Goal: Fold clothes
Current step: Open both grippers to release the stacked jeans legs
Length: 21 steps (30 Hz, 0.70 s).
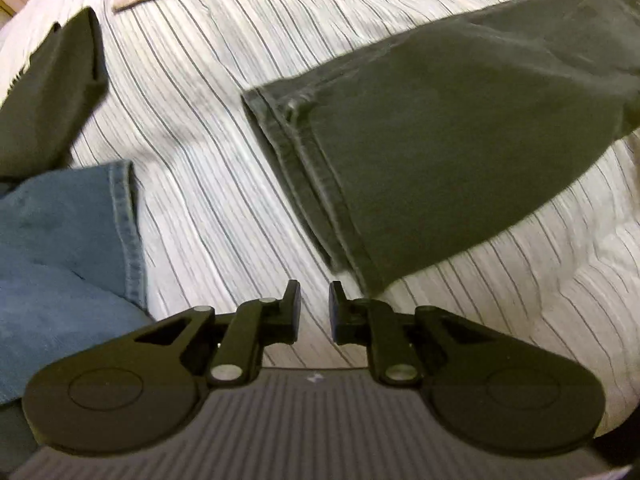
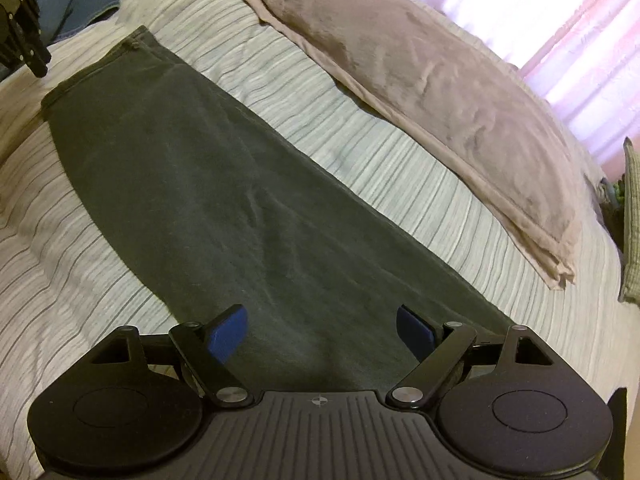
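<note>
Dark green-grey trousers (image 1: pixel 440 128) lie flat on the striped bedspread (image 1: pixel 208 152), legs stacked, hem end (image 1: pixel 304 184) pointing toward my left gripper. My left gripper (image 1: pixel 314 300) hovers just short of the hem's near corner, its jaws a small gap apart and empty. In the right wrist view the trousers (image 2: pixel 224 208) run from the hem at upper left down under my right gripper (image 2: pixel 320 328). That gripper is wide open above the cloth, with nothing between its blue pads (image 2: pixel 228 332). The left gripper shows at the far left edge (image 2: pixel 28 40).
Blue jeans (image 1: pixel 60 248) lie at the left, with another dark folded garment (image 1: pixel 52 92) behind them. A mauve plush pillow (image 2: pixel 420 88) lies along the far side of the bed. A pink curtain (image 2: pixel 540 12) hangs behind it. A green cushion (image 2: pixel 632 220) is at the right edge.
</note>
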Each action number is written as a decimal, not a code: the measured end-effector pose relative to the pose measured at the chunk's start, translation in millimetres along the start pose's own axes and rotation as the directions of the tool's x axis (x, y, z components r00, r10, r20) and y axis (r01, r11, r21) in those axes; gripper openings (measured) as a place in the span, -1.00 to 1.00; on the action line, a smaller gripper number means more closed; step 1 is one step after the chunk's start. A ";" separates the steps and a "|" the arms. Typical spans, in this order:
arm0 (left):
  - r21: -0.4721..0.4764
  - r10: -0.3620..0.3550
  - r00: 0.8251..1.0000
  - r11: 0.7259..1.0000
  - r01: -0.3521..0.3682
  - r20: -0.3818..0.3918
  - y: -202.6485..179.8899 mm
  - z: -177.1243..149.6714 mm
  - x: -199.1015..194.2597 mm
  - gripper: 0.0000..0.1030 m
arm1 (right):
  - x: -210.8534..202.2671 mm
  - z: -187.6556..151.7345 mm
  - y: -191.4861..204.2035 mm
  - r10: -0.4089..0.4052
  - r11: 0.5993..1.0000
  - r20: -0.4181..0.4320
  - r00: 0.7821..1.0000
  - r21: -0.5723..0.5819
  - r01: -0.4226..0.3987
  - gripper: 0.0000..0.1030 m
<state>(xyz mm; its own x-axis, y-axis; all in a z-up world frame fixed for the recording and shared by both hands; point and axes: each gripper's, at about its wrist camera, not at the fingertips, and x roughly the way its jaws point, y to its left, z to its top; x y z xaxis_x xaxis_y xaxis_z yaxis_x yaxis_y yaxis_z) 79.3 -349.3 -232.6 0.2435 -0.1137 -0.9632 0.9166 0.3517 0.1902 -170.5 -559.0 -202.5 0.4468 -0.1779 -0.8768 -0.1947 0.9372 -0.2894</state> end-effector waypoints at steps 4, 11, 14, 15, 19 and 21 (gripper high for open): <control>0.055 0.012 0.999 0.998 -0.013 0.030 -0.1 18.3 -2.8 -0.73 | 1.3 1.1 -7.1 0.011 1.000 -0.010 1.000 0.017 -0.011 0.64; 0.118 -0.008 0.999 0.993 0.002 0.052 -12.9 52.5 0.0 -0.71 | 6.1 -3.6 -24.2 0.014 1.000 -0.017 1.000 -0.017 -0.014 0.64; 0.124 0.000 0.999 0.992 -0.006 0.053 -19.5 62.7 -3.0 -0.71 | 15.7 -5.4 -38.0 0.028 0.999 -0.017 0.999 -0.029 -0.028 0.64; 0.126 0.004 0.999 0.992 -0.010 0.050 -20.8 66.2 -2.6 -0.70 | 19.0 -5.7 -42.4 0.032 0.999 -0.016 0.999 -0.035 -0.033 0.64; 0.140 0.026 0.999 0.990 -0.032 0.044 -27.0 79.0 -4.3 -0.65 | 32.7 -2.7 -62.4 0.059 0.996 -0.007 0.998 -0.073 -0.059 0.64; 0.145 0.026 0.998 0.989 -0.034 0.054 -28.5 86.0 -4.7 -0.49 | 41.7 1.2 -75.1 0.075 0.993 -0.006 0.997 -0.093 -0.076 0.64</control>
<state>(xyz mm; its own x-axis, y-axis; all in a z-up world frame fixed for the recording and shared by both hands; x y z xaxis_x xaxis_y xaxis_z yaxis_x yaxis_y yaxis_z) 79.4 -438.7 -217.1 0.2840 -0.1541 -0.9464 0.9442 0.2170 0.2480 -136.2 -636.4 -216.8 0.4257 -0.1085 -0.8983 -0.3082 0.9160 -0.2567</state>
